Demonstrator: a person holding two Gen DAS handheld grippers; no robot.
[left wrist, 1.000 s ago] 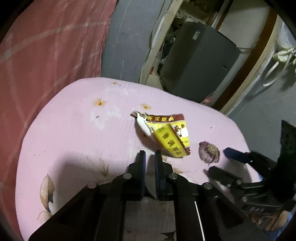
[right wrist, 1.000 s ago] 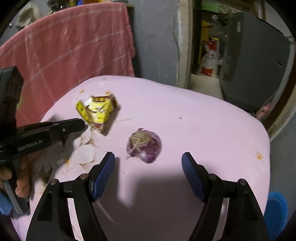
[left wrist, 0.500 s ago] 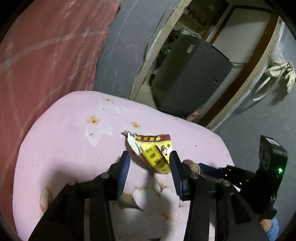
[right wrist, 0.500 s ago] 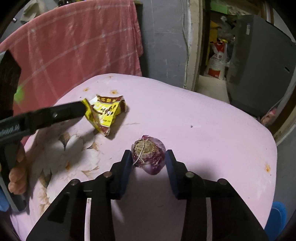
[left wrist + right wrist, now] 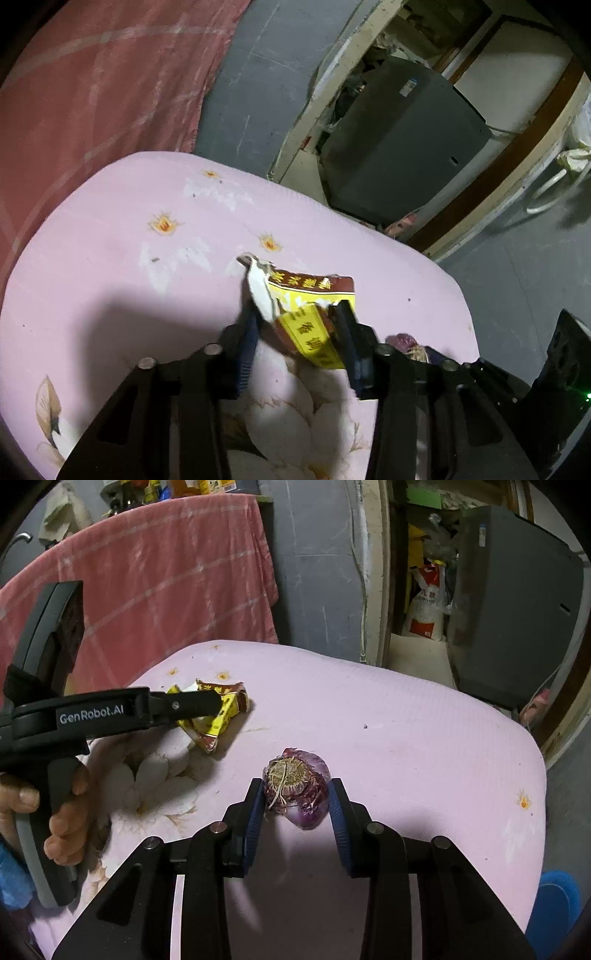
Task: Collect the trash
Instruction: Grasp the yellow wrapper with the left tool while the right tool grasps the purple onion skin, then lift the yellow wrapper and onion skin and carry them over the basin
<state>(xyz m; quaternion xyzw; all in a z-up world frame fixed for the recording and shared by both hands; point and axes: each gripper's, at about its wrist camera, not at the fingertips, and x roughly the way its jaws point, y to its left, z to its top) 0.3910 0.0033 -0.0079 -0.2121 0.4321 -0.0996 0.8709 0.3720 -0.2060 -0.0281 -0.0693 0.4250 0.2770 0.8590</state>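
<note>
Since a second ago, the left gripper (image 5: 299, 332) has spread from pressed together and is closing around the crumpled yellow-and-brown paper wrapper (image 5: 308, 306) on the pink floral-printed table (image 5: 110, 258). The right gripper (image 5: 295, 805) has narrowed from wide and now pinches the purple onion scrap (image 5: 297, 786), near the wrapper. A pink checked cloth (image 5: 166, 579) hangs behind the table.

The room is dim, the corners black from the fisheye, straight edges bowed. Light from behind casts the grippers' hard shadows on the pink surface (image 5: 110, 266). The wrapper (image 5: 310, 295) looks slightly blurred; the doorway clutter (image 5: 424, 602) is sharper.
</note>
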